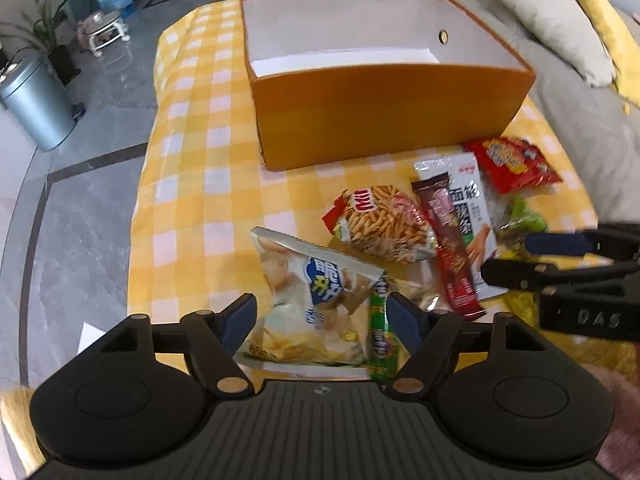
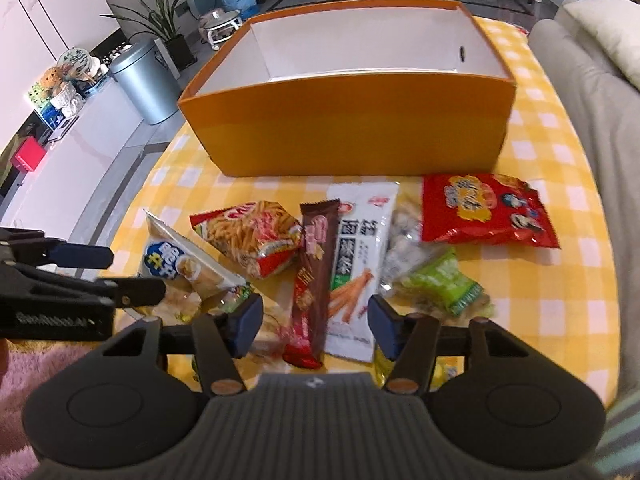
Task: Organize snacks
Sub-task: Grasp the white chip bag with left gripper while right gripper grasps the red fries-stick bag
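In front of the stiff orange box (image 1: 384, 108), I see my left gripper (image 1: 320, 316) gaping around a crinkly chip bag (image 1: 308, 300), gripping nothing. My right gripper (image 2: 316, 322) stands half open astride a slim brown bar (image 2: 314, 276), not pinching it.

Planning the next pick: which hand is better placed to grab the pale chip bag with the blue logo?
Left, probably. The left gripper already has the chip bag between its open jaws. The right gripper is lined up on the brown bar and white packet instead.
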Demonstrator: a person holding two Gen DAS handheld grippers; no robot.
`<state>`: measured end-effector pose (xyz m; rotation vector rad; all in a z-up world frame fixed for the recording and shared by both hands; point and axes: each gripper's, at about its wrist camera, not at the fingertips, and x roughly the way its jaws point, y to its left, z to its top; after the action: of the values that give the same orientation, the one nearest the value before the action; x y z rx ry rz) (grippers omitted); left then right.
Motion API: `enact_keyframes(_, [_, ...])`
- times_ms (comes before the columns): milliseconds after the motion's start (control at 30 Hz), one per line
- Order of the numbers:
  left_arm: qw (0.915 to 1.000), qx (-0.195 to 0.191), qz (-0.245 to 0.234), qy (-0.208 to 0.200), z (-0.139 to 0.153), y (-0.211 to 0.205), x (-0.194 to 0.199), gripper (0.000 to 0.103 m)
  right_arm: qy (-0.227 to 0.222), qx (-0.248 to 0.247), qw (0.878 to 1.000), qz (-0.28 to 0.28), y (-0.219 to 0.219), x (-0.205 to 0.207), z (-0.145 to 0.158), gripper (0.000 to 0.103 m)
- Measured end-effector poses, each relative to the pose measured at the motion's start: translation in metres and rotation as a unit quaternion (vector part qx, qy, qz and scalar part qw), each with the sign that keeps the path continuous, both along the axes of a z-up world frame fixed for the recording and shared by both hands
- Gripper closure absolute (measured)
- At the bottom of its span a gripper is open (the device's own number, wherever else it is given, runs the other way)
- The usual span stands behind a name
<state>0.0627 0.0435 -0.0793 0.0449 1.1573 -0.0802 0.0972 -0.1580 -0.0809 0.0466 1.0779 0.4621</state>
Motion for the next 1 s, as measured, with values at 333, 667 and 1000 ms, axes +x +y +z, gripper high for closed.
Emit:
enact_keyframes(333, [0.9991, -0.011, -0.021, 0.034, -0.025, 0.011, 0.019, 0.017, -0.038, -0.023, 0.995, 0.086, 0.037, 0.022, -0.007, 0.050])
enact_keyframes(667, [0.9969, -0.043, -0.008, 0.065, -0.039, 0.021, 0.035, 0.026, -0.030, -0.032, 0.991, 0.126, 0.056, 0.044, -0.023, 0.062])
enact_keyframes(1000, [0.9941, -0.073, 0.013, 0.080, -0.044, 0.024, 0.045, 0.038, -0.018, -0.023, 0.991, 0.129, 0.061, 0.050, -0.032, 0.076])
